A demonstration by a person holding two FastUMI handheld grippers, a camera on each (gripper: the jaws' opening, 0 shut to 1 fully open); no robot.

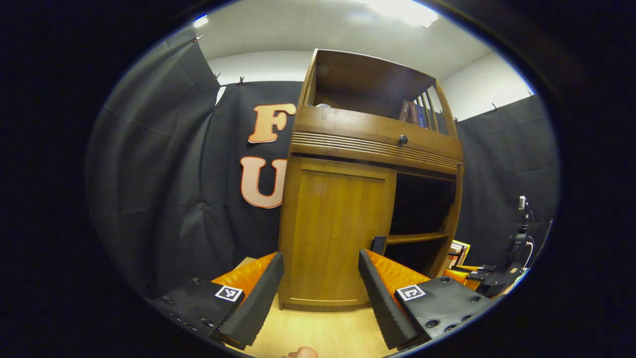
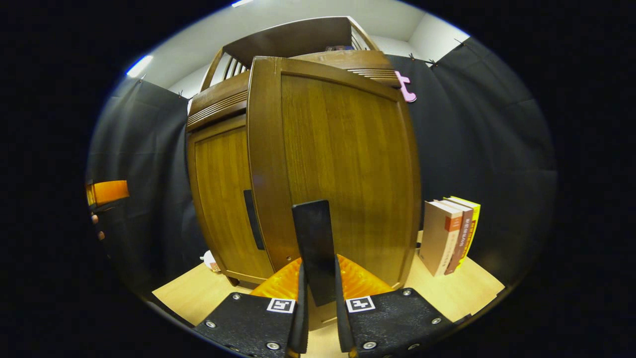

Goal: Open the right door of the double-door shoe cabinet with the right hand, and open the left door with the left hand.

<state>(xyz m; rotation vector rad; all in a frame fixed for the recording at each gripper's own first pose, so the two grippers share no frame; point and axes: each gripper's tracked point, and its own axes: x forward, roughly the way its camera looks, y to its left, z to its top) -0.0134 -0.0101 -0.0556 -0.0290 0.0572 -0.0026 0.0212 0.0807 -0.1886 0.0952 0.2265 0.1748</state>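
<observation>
The wooden shoe cabinet (image 1: pixel 338 129) stands on a light wood tabletop. Its left door (image 1: pixel 333 233) is closed, with a dark handle (image 1: pixel 378 244) at its right edge. Beside it the right half (image 1: pixel 422 209) gapes dark, a shelf showing inside. My left gripper (image 1: pixel 320 256) is open, a short way in front of the left door, touching nothing. In the right gripper view the right door (image 2: pixel 348 169) is swung out toward me. My right gripper (image 2: pixel 318 268) is shut on that door's dark upright handle (image 2: pixel 312 233). The closed left door (image 2: pixel 223 199) and its handle (image 2: pixel 253 219) lie behind it.
Several books (image 2: pixel 449 241) stand upright on the tabletop to the right of the open door. A drawer with a round knob (image 1: pixel 403 139) and an open shelf top the cabinet. Dark gear (image 1: pixel 516 243) sits at the right edge. Black cloth walls close in behind.
</observation>
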